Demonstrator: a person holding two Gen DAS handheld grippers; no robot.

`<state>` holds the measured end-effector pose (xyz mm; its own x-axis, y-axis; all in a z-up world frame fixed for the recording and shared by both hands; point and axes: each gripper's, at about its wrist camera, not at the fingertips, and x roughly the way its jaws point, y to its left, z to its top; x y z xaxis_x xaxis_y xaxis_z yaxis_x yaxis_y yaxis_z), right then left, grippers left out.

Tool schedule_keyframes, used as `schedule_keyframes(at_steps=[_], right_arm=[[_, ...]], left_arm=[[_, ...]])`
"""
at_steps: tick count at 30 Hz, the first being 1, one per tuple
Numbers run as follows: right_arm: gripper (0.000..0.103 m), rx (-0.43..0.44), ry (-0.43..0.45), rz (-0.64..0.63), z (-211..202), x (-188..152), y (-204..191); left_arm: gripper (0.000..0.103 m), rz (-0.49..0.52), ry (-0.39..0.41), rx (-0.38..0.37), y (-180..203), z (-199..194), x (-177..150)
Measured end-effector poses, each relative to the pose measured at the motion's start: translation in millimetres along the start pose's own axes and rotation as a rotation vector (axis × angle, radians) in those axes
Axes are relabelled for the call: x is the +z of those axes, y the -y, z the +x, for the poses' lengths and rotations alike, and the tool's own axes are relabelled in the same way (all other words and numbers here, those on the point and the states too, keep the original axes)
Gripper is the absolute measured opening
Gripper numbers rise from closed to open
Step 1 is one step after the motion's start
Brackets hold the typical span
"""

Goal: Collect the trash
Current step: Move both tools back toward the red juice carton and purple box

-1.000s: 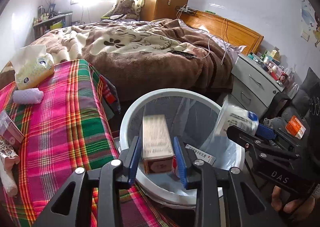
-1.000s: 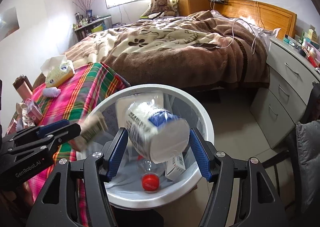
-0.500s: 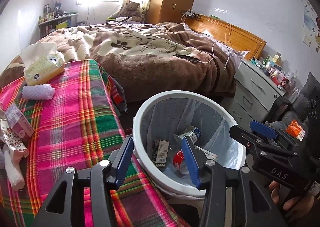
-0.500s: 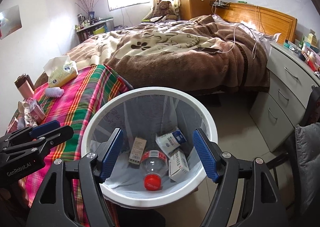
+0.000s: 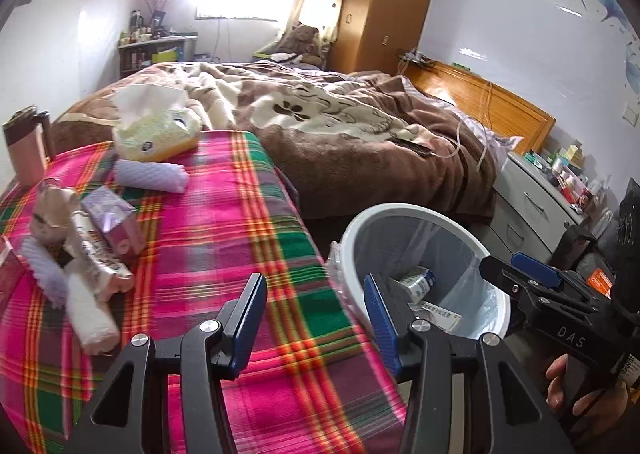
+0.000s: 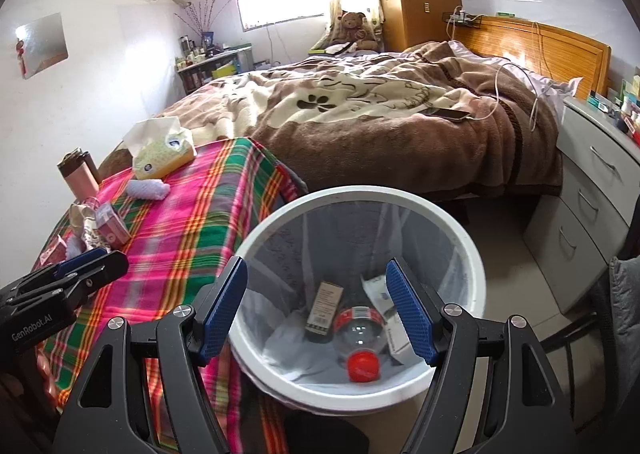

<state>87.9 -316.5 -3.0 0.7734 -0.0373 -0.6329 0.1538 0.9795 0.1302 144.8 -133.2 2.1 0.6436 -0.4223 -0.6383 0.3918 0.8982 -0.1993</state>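
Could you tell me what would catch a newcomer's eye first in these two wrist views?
Probably the white trash bin on the floor between the table and the bed, already holding a clear bottle with a red cap and some small boxes. Next comes the bright pink and green plaid tablecloth beside it, with a tissue pack and wrappers on it. Both hand-held grippers are open and empty.

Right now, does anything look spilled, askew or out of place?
Nothing spilled. The bin stands upright with a bottle and boxes inside; wrappers still lie heaped on the table.
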Motion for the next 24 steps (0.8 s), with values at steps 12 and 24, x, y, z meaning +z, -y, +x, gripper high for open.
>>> schedule_keyframes(at_steps=[12, 24], right_arm=[[0.073, 0.079, 0.024, -0.083, 6.4, 1.4, -53.8], [0.073, 0.205, -0.018, -0.152, 29.2, 3.4, -112.9]], left_arm=[[0.052, -0.101, 0.048, 0.111, -79.9, -35.2, -7.5], [0.055, -0.165, 0.079, 0.226, -162.8, -64.4, -11.7]])
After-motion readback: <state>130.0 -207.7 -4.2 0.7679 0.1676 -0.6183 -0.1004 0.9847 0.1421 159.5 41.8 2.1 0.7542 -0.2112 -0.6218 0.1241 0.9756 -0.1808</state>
